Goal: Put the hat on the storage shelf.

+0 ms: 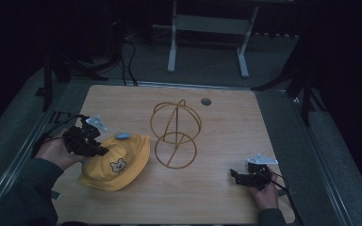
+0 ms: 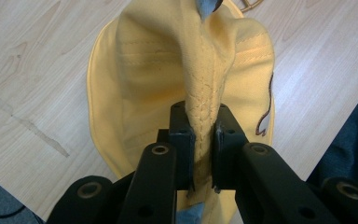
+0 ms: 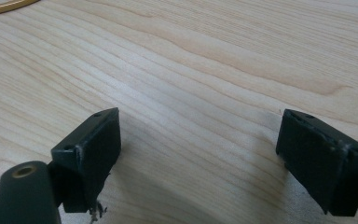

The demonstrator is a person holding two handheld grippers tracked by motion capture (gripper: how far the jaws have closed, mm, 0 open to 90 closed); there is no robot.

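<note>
Table (image 1: 217, 197) of pale wood is carrying a wire stand (image 1: 175, 134) at its middle and a yellow hat (image 1: 118, 162) just left of it. No writing is showing on the hat, just a small bear face. Left gripper (image 2: 200, 140) is pinching a fold of the hat. Right gripper (image 3: 198, 158) is lying with its jaws apart on bare wood.

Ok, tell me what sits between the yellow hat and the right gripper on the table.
In the high view, only bare wooden table separates the yellow hat from the right gripper. The wire hat stand stands farther back, off that line.
</note>
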